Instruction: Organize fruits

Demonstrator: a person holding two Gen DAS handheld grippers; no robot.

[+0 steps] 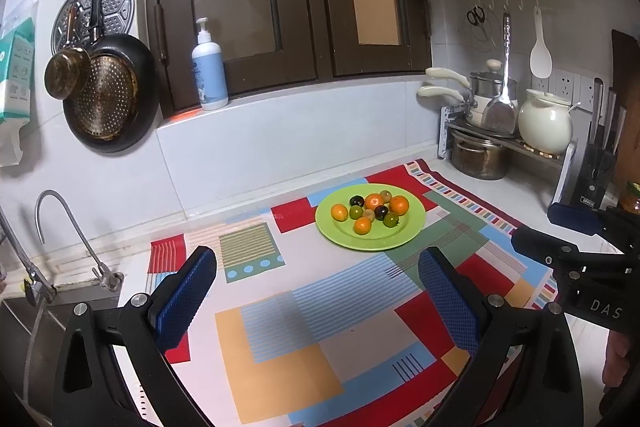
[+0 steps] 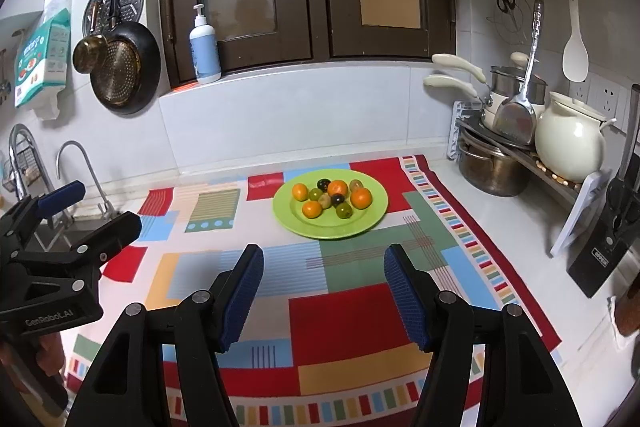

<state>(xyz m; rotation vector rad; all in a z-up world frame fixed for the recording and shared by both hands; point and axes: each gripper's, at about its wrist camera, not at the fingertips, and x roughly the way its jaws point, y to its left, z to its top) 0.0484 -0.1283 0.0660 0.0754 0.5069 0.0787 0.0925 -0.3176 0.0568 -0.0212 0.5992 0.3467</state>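
A green plate [image 1: 404, 239] [image 2: 372, 219] sits on a patterned mat toward the back of the counter. It holds several small fruits in one mixed pile: orange ones [image 1: 399, 204] [image 2: 361, 198], green ones [image 1: 391, 220] [image 2: 343, 211] and dark ones [image 1: 381, 211] [image 2: 323, 183]. My left gripper [image 1: 318, 267] is open and empty, well in front of the plate. My right gripper [image 2: 324, 263] is open and empty, also in front of the plate. Each gripper shows at the edge of the other's view, the right one [image 1: 568, 231] and the left one [image 2: 80, 211].
The colourful mat [image 1: 328, 327] [image 2: 344, 327] covers the counter. A sink with faucets [image 1: 60, 235] [image 2: 24, 163] lies at the left. A rack with pots [image 1: 484, 151] [image 2: 492, 167], a cream jar [image 2: 572, 143] and a knife block [image 2: 608, 239] stand at the right. A soap bottle [image 2: 205, 47] stands on the sill.
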